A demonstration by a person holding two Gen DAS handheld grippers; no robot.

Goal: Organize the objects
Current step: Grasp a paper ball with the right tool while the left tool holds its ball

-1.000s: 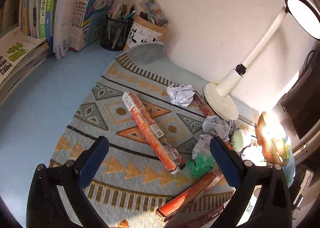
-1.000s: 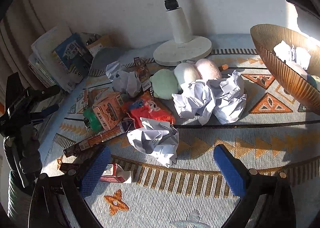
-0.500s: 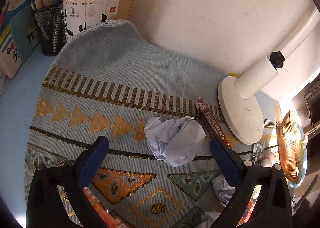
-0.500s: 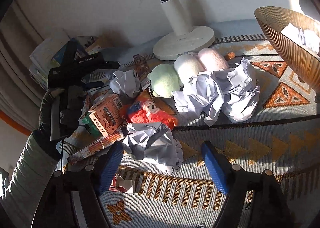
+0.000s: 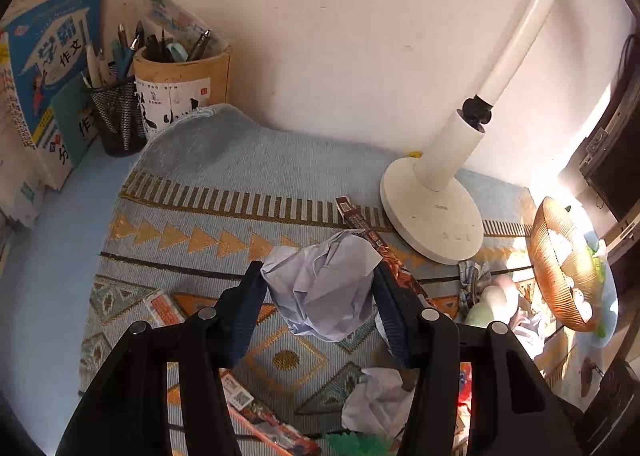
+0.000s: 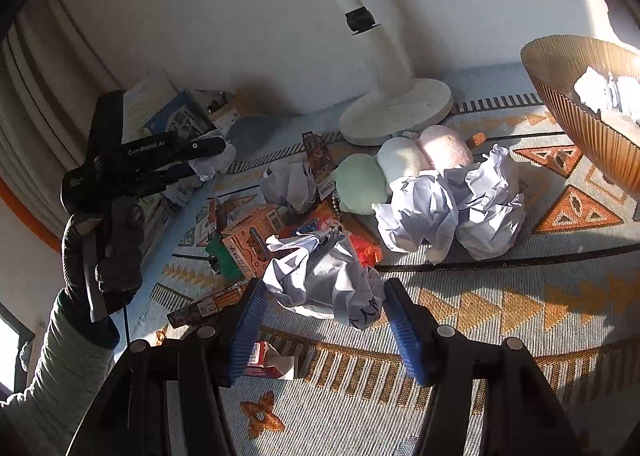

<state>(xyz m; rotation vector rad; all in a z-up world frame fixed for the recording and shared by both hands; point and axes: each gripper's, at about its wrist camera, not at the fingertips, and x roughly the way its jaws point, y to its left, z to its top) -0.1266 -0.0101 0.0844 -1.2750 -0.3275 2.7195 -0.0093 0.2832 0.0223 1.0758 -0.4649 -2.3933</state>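
Two crumpled white paper balls noted | we find the left gripper jaws, just closing, clamped on one paper ball over the woven patterned mat | right gripper jaws, just closing, pinch another creased paper wad near the ribbed amber bowl.

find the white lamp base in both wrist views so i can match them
Left wrist: lamp base sits right of centre, behind the crumpled paper.
Right wrist: lamp base sits upper centre, behind the plush balls.
Shared landmark: the ribbed amber bowl, at the right edge in both.
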